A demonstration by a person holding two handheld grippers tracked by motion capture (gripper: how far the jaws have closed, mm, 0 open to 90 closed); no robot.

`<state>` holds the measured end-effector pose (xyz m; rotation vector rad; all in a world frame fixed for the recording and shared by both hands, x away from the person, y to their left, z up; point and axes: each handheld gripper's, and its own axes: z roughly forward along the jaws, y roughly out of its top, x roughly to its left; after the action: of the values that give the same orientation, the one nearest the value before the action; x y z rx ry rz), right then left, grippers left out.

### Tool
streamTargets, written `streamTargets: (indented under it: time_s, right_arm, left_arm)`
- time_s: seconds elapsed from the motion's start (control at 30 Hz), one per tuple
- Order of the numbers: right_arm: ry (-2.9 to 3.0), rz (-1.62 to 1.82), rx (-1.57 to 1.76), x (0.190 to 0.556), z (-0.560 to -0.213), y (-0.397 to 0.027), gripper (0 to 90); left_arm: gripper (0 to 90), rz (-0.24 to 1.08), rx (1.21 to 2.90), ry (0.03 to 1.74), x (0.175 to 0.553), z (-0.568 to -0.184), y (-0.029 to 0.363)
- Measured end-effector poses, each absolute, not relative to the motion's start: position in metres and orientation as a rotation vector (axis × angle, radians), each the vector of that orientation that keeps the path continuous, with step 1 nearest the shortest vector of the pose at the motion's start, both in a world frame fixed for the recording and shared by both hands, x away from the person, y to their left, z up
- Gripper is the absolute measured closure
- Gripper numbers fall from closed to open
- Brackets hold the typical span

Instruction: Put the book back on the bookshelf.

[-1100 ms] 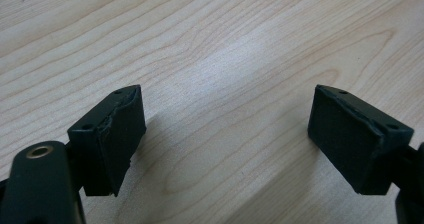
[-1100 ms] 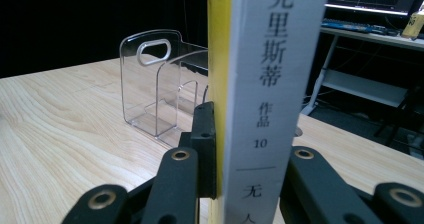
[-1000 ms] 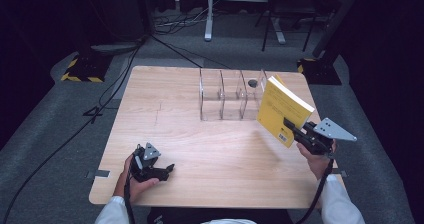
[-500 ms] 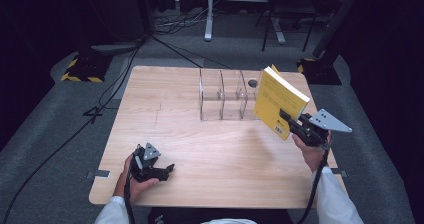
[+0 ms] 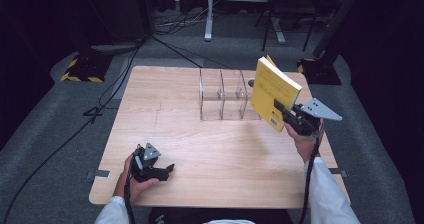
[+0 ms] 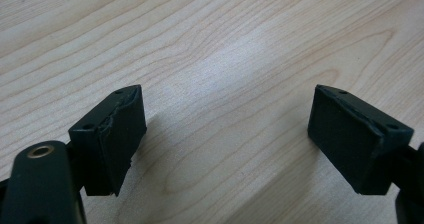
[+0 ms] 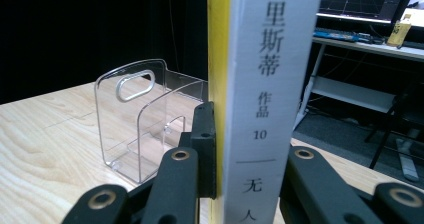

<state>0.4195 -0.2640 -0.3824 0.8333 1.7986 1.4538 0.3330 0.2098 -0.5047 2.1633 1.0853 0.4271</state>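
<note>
Two grippers at a wooden table, one holding a book.

One yellow book (image 5: 273,91) stands upright, lifted off the table (image 5: 165,104), at about two o'clock from the table's middle, clamped by the right gripper (image 5: 281,109) with its jaws pressed on the covers beside the white spine (image 7: 265,84); the clear divider rack (image 5: 222,96) sits just beside it. At seven o'clock, the left gripper (image 5: 169,169) rests with jaws wide apart, holding nothing.

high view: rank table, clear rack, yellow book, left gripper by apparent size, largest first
1. Table, by far the largest.
2. Clear rack and yellow book: about alike. The book is held up by the right gripper, nearer the camera, so I won't rank them.
3. Left gripper, smallest.
</note>
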Motion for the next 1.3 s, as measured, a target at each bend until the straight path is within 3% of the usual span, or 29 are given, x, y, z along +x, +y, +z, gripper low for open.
streamTargets:
  time_s: [1.3]
  right_arm:
    - [1.772,1.322,0.932,0.502,-0.392,-0.215,76.0]
  left_arm:
    - [16.1,0.428,2.153,1.100,0.331,-0.505,0.209]
